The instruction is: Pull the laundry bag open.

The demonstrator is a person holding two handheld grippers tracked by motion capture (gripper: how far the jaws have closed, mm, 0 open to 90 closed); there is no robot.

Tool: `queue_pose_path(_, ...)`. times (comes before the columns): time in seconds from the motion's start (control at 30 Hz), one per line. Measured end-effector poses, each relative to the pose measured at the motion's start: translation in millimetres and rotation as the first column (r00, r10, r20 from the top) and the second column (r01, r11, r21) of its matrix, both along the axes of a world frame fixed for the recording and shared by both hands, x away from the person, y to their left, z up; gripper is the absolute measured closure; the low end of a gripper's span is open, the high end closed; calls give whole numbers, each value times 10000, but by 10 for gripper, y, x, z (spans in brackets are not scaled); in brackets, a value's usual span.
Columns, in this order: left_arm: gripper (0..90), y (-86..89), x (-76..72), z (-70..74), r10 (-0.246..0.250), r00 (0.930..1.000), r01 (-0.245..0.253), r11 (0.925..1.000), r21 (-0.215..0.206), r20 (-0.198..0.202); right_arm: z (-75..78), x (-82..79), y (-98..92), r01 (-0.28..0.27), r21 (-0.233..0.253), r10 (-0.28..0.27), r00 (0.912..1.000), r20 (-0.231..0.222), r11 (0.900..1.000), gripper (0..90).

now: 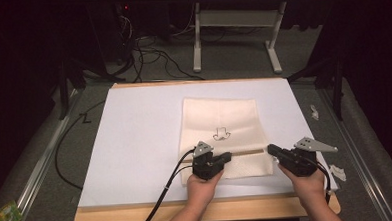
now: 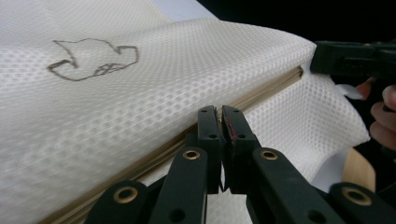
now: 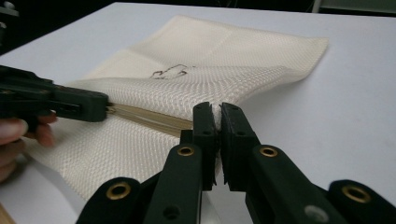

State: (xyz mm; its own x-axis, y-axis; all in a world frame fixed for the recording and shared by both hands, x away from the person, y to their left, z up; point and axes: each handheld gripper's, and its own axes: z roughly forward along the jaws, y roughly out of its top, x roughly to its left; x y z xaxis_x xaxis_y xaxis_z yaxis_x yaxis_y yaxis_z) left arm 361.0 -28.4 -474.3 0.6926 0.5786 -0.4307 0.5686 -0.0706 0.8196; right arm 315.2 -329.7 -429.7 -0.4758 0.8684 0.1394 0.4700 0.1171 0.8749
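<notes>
The cloth (image 1: 220, 134) is cream-white with a fine waffle weave and a small dark outline drawing (image 1: 221, 134) near its middle; a tan stripe (image 1: 246, 152) runs along its fold. Both the left tool (image 1: 228, 157) and right tool (image 1: 272, 149) are black. The tabletop (image 1: 135, 138) is white, edged in light wood.

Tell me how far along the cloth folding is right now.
Early on. The cream cloth lies mostly flat on the white sheet. In hand: the left gripper and right gripper are each shut on its near fold line, one per side, lifting a ridge. Left: carrying that fold over and flattening it.
</notes>
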Motion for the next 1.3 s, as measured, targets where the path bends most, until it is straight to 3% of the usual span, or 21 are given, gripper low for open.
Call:
queue_pose_path(0.1, 875, 144, 35, 29, -48, 10000, 50, 9997, 258, -59, -7, -2, -48, 292, -163, -293, 9996, -45, 9994, 867)
queue_pose_path(0.17, 875, 236, 23, 80, -192, 9998, 188, 9982, 573, 58, -28, -6, -78, 160, -94, -162, 9998, -150, 9998, 866)
queue_pose_path(0.23, 875, 296, -41, 146, -551, 9977, 499, 9910, 1241, 387, -32, -12, -54, 78, -159, -81, 9998, -189, 9998, 867)
queue_pose_path(0.3, 875, 366, -68, 176, -750, 9965, 688, 9864, 1492, 364, -21, -28, 20, -52, -332, 48, 9999, -140, 9994, 867)
queue_pose_path(0.33, 876, 433, -69, 193, -435, 9984, 363, 9826, 1820, 356, -12, -24, 51, -195, -387, 190, 9997, -118, 9991, 868)
queue_pose_path(0.37, 876, 505, -48, 189, -313, 9992, 263, 9838, 1772, 257, 3, -34, 92, 157, -743, -157, 9999, 5, 9971, 869)
queue_pose_path(0.4, 876, 620, -13, 173, 32, 10000, -27, 9864, 1643, -25, 11, -27, 80, 218, -754, -215, 9998, 54, 9969, 869)
queue_pose_path(0.47, 877, 873, 40, 120, 712, 9960, -630, 9880, 1410, -540, 13, -10, -21, 571, -393, -575, 9983, -100, 9976, 870)
queue_pose_path(0.53, 877, 1126, 62, 74, 1313, 9888, -1184, 9797, 1617, -715, -25, -20, -167, 1037, -411, -1045, 9944, -166, 9938, 870)
queue_pose_path(0.57, 876, 1270, 69, 41, 1190, 9883, -1060, 9855, 1326, -950, -39, -23, -221, 1116, -361, -1124, 9934, -210, 9931, 869)
queue_pose_path(0.63, 876, 1317, 6, 52, 1077, 9928, -960, 9773, 1888, -528, -76, -29, -284, 603, 278, -585, 9964, -616, 9978, 866)
queue_pose_path(0.7, 875, 1324, -38, 47, 961, 9951, -876, 9661, 2428, -236, -83, -50, -171, 424, -467, -445, 9980, -454, 9980, 865)
queue_pose_path(0.77, 872, 1381, -33, 22, 767, 9965, -685, 9763, 2055, -324, -74, -47, -135, 381, -419, -397, 9985, -386, 9984, 861)
queue_pose_path(0.83, 869, 1390, -30, 35, 642, 9977, -586, 9796, 1921, -233, -83, -39, -151, 373, -341, -387, 9985, -393, 9987, 857)
queue_pose_path(0.93, 864, 1365, -44, 42, 517, 9987, -501, 9791, 1971, -33, -119, -47, -172, 397, -533, -422, 9980, -466, 9978, 850)
queue_pose_path(1.03, 820, 1345, -52, 25, 504, 9987, -517, 9725, 2272, 115, -141, -49, -193, 430, -554, -459, 9975, -532, 9975, 829)
queue_pose_path(1.1, 729, 1372, -37, 34, 625, 9980, -639, 9729, 2224, 131, -159, -42, -204, 490, -583, -523, 9971, -561, 9971, 764)
queue_pose_path(1.17, 617, 1422, -16, 72, 789, 9966, -820, 9710, 2247, 228, -171, -40, -223, 553, -580, -578, 9974, -427, 9968, 627)
queue_pose_path(1.23, 524, 1491, -6, 145, 814, 9930, -1009, 9607, 2584, 853, -155, -43, -254, 587, -716, -607, 9978, -250, 9957, 514)
queue_pose_path(1.27, 467, 1520, -13, 177, 891, 9891, -1193, 9513, 2843, 1169, -141, -45, -275, 647, -728, -659, 9977, -149, 9952, 445)
queue_pose_path(1.3, 431, 1561, -27, 217, 1076, 9799, -1566, 9365, 3138, 1678, -129, -47, -290, 784, -800, -793, 9968, -72, 9937, 396)
